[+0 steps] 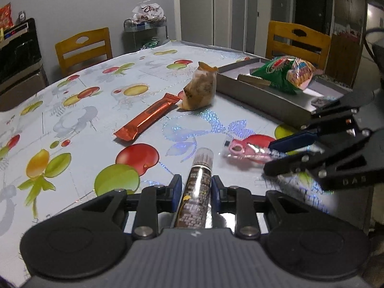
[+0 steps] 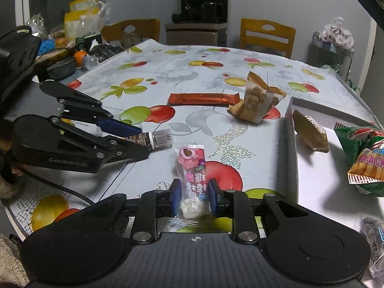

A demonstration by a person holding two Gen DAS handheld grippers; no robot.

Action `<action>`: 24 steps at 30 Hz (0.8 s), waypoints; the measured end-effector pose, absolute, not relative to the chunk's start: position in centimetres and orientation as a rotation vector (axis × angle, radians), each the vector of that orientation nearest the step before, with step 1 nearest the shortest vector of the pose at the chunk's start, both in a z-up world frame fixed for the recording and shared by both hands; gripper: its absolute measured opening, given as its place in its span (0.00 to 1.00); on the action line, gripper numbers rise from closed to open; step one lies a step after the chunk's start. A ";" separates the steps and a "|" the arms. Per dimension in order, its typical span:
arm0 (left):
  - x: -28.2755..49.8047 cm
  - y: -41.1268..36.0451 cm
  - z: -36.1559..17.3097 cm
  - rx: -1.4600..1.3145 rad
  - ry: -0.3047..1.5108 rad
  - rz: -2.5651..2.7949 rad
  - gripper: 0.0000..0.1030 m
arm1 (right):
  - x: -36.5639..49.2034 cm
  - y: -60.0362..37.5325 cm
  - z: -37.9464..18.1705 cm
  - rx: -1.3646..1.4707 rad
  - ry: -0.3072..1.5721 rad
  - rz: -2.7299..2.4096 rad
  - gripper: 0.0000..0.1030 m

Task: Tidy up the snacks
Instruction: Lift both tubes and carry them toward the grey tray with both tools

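Note:
A brown stick snack [image 1: 198, 187] sits between the blue pads of my left gripper [image 1: 195, 184], which is shut on it; its end [image 2: 159, 139] sticks out of that gripper [image 2: 144, 142] just above the table. My right gripper [image 2: 194, 187] stands open around a pink candy packet [image 2: 192, 168] that lies on the tablecloth, and its pads do not press on it. The same packet [image 1: 240, 150] shows between the right gripper's [image 1: 267, 157] fingers. An orange bar [image 1: 148, 117] [image 2: 204, 99] and a clear pastry bag [image 1: 200, 91] [image 2: 254, 100] lie further out.
A shallow tray [image 1: 252, 98] [image 2: 312, 168] at the right holds a green cracker bag [image 1: 276, 72] [image 2: 360, 148] and a brown packet [image 2: 312, 134]. Wooden chairs [image 1: 84, 48] [image 2: 266, 36] stand at the far edge. A bowl [image 2: 61, 68] and clutter crowd the far left corner.

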State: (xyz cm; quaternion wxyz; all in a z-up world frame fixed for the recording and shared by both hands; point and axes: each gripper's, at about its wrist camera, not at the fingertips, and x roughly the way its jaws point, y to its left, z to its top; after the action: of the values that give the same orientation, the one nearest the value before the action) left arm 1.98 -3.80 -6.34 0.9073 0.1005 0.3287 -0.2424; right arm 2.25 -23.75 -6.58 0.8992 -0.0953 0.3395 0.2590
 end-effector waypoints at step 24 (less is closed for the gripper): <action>2.2 -4.0 -6.5 0.182 0.659 -0.507 0.19 | 1.4 -23.5 -6.9 -0.215 0.636 0.531 0.18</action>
State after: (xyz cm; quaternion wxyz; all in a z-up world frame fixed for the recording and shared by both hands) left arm 2.21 -4.04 -6.53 0.9109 0.0883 0.3196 -0.2458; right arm 1.41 -23.48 -6.89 0.9098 -0.1040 0.3086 0.2573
